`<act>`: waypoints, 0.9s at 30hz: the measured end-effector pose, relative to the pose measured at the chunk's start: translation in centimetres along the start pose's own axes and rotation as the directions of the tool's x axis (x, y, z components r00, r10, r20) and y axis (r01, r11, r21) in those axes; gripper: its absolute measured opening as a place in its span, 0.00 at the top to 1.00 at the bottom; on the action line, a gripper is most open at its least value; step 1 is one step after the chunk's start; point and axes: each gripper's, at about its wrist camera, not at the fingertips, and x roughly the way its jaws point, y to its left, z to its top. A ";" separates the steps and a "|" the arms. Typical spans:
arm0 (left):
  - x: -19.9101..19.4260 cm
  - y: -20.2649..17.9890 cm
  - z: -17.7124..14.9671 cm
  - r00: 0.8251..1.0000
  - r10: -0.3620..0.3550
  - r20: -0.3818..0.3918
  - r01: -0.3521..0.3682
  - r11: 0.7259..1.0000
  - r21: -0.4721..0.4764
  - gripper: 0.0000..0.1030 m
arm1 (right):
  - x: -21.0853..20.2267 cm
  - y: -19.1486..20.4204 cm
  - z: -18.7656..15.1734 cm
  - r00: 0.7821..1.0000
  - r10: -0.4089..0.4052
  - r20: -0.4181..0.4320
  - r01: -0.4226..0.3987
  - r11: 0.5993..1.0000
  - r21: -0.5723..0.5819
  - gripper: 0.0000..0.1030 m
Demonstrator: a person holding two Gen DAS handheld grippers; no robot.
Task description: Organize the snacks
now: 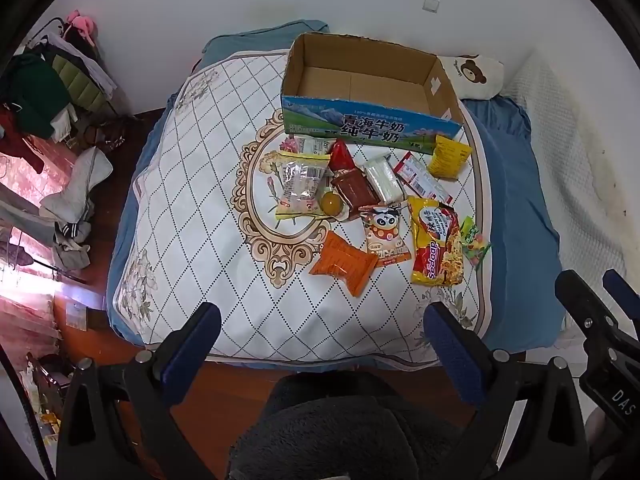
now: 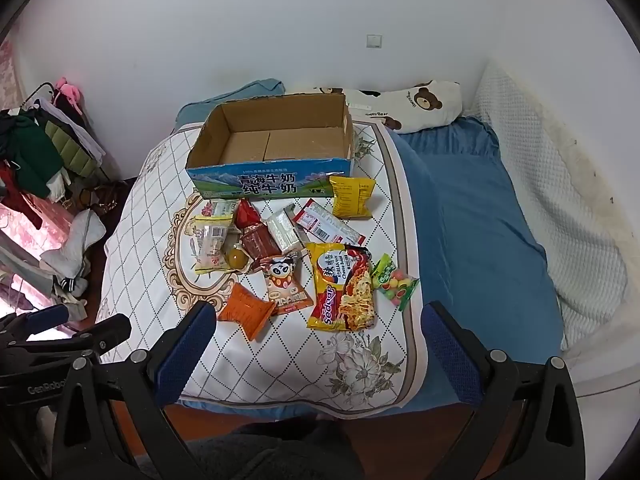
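My left gripper (image 1: 322, 344) hangs with its fingers spread wide and nothing between them, and my right gripper (image 2: 318, 344) is spread the same way, also empty. From my left camera I see my right gripper off at the lower right edge, and a wider stretch of the wooden floor (image 1: 224, 396) under the bed's near edge; from my right camera I see my left gripper at the lower left, plus far more of the blue sheet (image 2: 460, 220) and the whole bear-print pillow (image 2: 420, 108) by the wall, which the left view shows only in part. Both views catch the clothes rack (image 1: 44, 92) on the left. The cardboard box (image 2: 276, 176) sits open and bare inside on the quilted white cover (image 2: 152, 232), at the far side of it, well ahead of both grippers. The snacks lie scattered just in front of the box: a yellow bag (image 2: 352, 196) beside its right corner, a noodle packet (image 2: 342, 288), a green candy bag (image 2: 394, 282) just right of that, a panda packet (image 2: 286, 286), and an orange packet (image 2: 248, 312). The orange packet is the nearest to me, lying just beyond my right gripper's left finger, not touching it. From the left camera the whole pile sits ahead between my fingers, near but apart.
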 end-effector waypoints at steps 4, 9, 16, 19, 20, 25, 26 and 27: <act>-0.5 -0.4 0.3 1.000 -0.001 0.000 0.001 1.000 -0.002 0.00 | -0.2 0.1 0.0 1.000 -0.001 -0.001 0.001 1.000 0.002 0.00; -0.5 -0.5 0.8 1.000 -0.004 -0.001 0.004 1.000 -0.001 0.00 | -0.1 0.1 -0.1 1.000 -0.003 -0.001 0.003 1.000 0.002 0.00; -0.5 -0.5 0.7 1.000 -0.005 0.002 0.005 1.000 -0.001 0.00 | -0.1 0.1 0.0 1.000 -0.002 -0.002 0.002 1.000 0.000 0.00; -0.6 -0.6 0.7 1.000 -0.005 0.004 0.005 1.000 -0.001 0.00 | -0.1 0.3 0.0 1.000 -0.004 0.000 0.004 1.000 -0.001 0.00; -0.5 -0.5 0.7 1.000 -0.007 0.003 0.007 1.000 0.000 0.00 | -0.2 0.1 0.0 1.000 -0.005 -0.001 0.005 1.000 0.001 0.00; -0.7 -0.5 0.8 1.000 -0.010 0.003 0.010 1.000 0.000 0.00 | -0.5 0.1 -0.4 1.000 -0.007 0.003 0.007 1.000 0.002 0.00; -1.1 -0.1 0.6 1.000 -0.013 0.006 0.013 1.000 -0.002 0.00 | -0.5 0.1 -0.3 1.000 -0.008 0.002 0.008 1.000 0.001 0.00; -1.1 -0.1 0.6 1.000 -0.013 0.006 0.013 1.000 -0.003 0.00 | -0.5 0.2 -0.3 1.000 -0.010 0.003 0.010 1.000 -0.001 0.00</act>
